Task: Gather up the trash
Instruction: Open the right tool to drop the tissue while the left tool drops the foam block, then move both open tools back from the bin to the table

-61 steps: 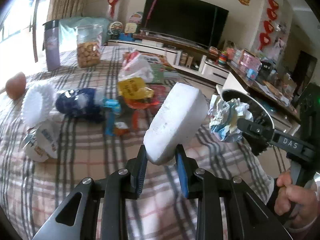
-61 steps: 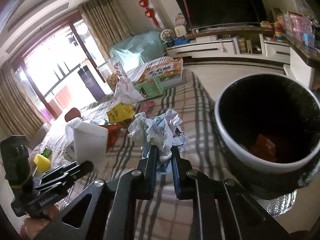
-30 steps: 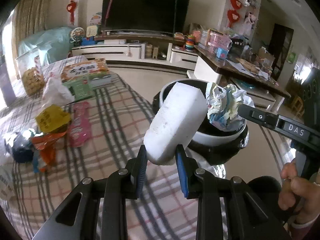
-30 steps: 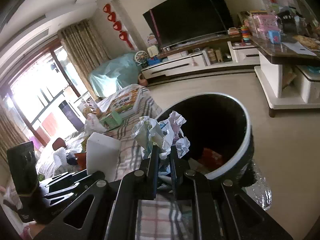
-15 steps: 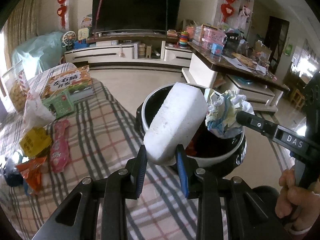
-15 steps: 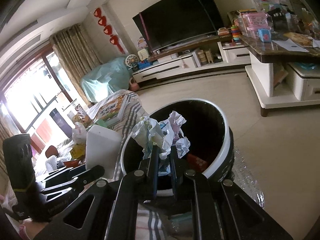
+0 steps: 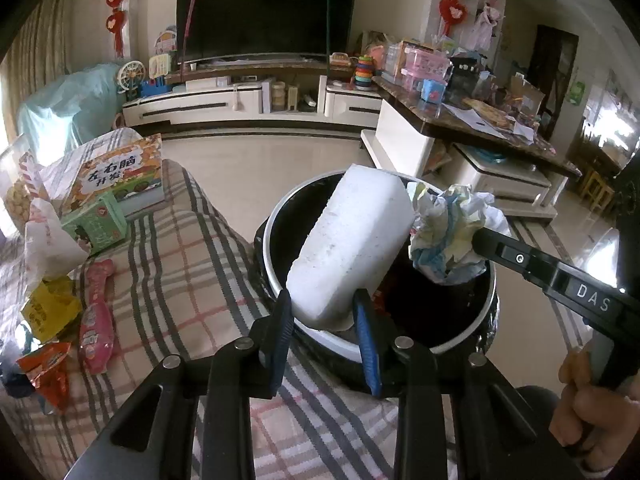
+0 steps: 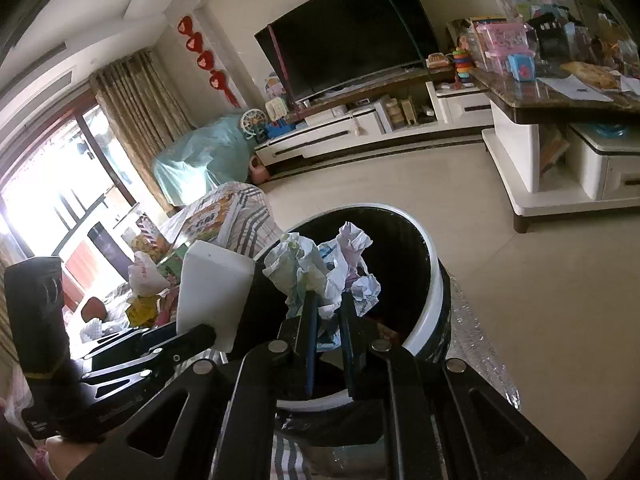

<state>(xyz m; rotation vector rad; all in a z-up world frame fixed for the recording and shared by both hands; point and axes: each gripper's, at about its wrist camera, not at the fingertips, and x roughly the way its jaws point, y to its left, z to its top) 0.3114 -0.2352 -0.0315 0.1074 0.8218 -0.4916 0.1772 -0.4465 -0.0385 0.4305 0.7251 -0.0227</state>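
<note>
My left gripper (image 7: 322, 312) is shut on a white foam block (image 7: 352, 248) and holds it over the near rim of the black trash bin (image 7: 478, 316) with a white rim. My right gripper (image 8: 328, 312) is shut on a crumpled paper ball (image 8: 320, 268) and holds it above the bin's opening (image 8: 436, 288). In the left wrist view the paper ball (image 7: 448, 232) sits just right of the foam block, on the right gripper's finger (image 7: 520, 260). In the right wrist view the foam block (image 8: 212, 292) is left of the paper. Red trash lies inside the bin.
The bin stands on the floor at the edge of the plaid-covered table (image 7: 180, 264). On the table lie snack wrappers (image 7: 94, 328), a yellow packet (image 7: 50, 308), a white bag (image 7: 44, 236) and boxes (image 7: 116, 176). A coffee table (image 7: 472, 136) stands to the right.
Both grippers have carried their loads from over the table to above the trash bin. The bin now lies directly under the foam block and paper ball. Both grips are unchanged.
</note>
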